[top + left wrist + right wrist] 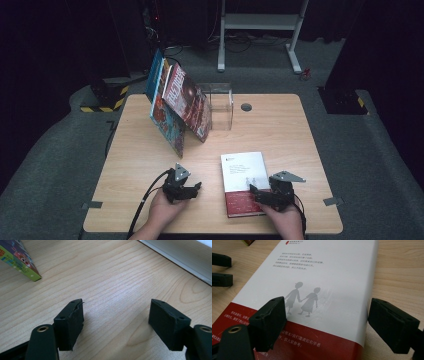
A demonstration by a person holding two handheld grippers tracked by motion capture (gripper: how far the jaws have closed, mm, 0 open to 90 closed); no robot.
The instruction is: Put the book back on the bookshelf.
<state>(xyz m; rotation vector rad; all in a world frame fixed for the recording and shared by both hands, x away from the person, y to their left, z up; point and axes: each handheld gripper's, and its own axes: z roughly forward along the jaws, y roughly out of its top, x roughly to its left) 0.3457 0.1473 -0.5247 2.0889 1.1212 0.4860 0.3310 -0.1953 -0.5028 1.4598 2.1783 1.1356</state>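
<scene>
A book with a white cover and a red lower band (244,182) lies flat near the table's front edge, right of centre. My right gripper (254,192) hovers over its near right corner, open. In the right gripper view (327,322) one jaw stands over the cover (324,277) and the other beside the book's edge, over the wood, with neither pad pressing on it. My left gripper (196,188) rests left of the book, open over the bare table (116,322), with nothing between its jaws. The white book's edge (180,255) lies beyond it.
Several colourful books (180,102) lean on a clear acrylic stand (221,107) at the back of the wooden table (280,130). One book's corner (18,260) is in the left gripper view. A round cable hole (246,106) sits behind the stand.
</scene>
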